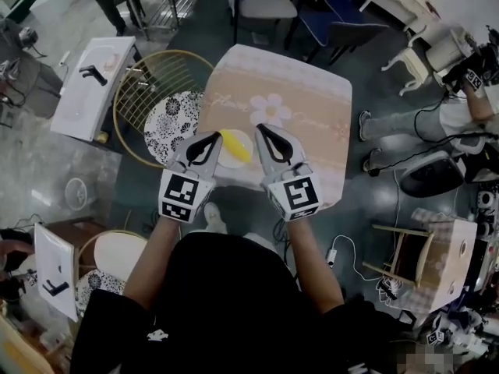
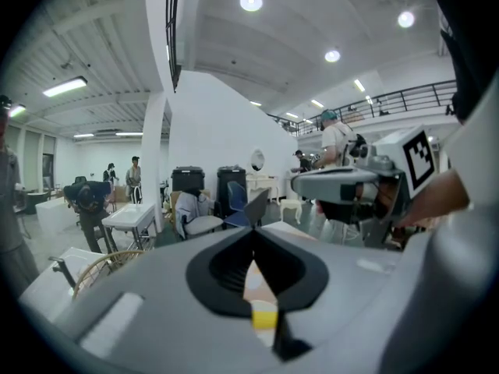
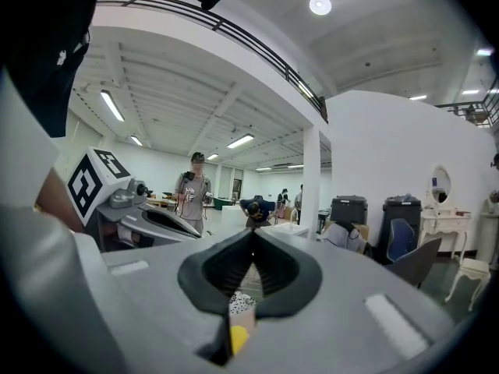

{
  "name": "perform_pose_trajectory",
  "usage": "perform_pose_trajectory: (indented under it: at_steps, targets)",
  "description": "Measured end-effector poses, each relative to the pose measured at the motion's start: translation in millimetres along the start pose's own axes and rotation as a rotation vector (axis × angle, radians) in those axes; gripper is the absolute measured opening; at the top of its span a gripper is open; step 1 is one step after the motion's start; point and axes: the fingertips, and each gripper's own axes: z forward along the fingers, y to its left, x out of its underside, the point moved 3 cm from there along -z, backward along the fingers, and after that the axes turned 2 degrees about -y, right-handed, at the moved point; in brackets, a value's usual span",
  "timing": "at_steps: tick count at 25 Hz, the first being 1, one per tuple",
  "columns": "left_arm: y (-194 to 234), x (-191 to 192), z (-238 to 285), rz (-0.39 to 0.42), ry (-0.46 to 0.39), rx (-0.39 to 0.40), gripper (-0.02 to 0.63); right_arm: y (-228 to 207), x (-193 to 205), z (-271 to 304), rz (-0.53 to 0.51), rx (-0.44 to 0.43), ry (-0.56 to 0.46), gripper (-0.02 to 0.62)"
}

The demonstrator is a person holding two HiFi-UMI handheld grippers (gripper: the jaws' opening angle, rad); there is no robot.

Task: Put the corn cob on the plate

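Left claw (image 1: 214,137) is fully closed, tips together, holding nothing. Right claw (image 1: 263,131) is likewise closed and empty. Corn cob (image 1: 236,145) lies on white plate (image 1: 225,159) on the counter (image 1: 312,100).

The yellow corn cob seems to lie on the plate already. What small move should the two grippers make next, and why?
Probably just draw both grippers back toward the body. The corn cob lies on the plate; the left gripper and right gripper are shut and empty beside it, so nothing seems left to place.
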Motion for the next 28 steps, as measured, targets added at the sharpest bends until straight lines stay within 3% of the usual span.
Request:
perform_pose_trajectory:
  at_steps: [28]
  targets:
    - [-124.4, -18.3, -46.0, 0.042, -0.012, -0.041, 0.005, 26.3, -12.3, -119.7, 0.018, -0.107, -0.039, 0.002]
